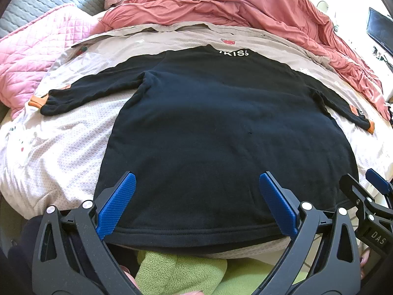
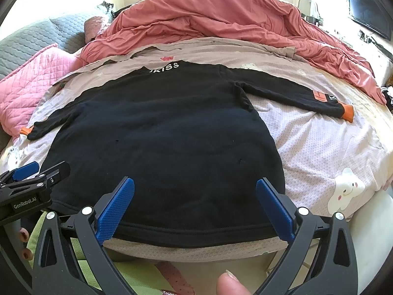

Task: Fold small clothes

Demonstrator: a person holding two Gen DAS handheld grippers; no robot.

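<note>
The jaws of the left gripper (image 1: 196,196) and the right gripper (image 2: 195,200) are being held wide apart, nothing gripped, just over the hem of the black sweater (image 1: 221,127). The sweater is lying flat on the bed (image 2: 331,152), sleeves spread, collar away from the grippers.

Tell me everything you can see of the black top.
The black top is a long-sleeved, fleecy-looking knit with white "JKISS" lettering at the neck and orange cuffs. One sleeve carries an orange patch. It lies flat and unfolded on the bedsheet, sleeves spread outward, stitched hem nearest the cameras. Both hand-held grippers, left and right, sit open over the hem; contact is unclear.
</note>
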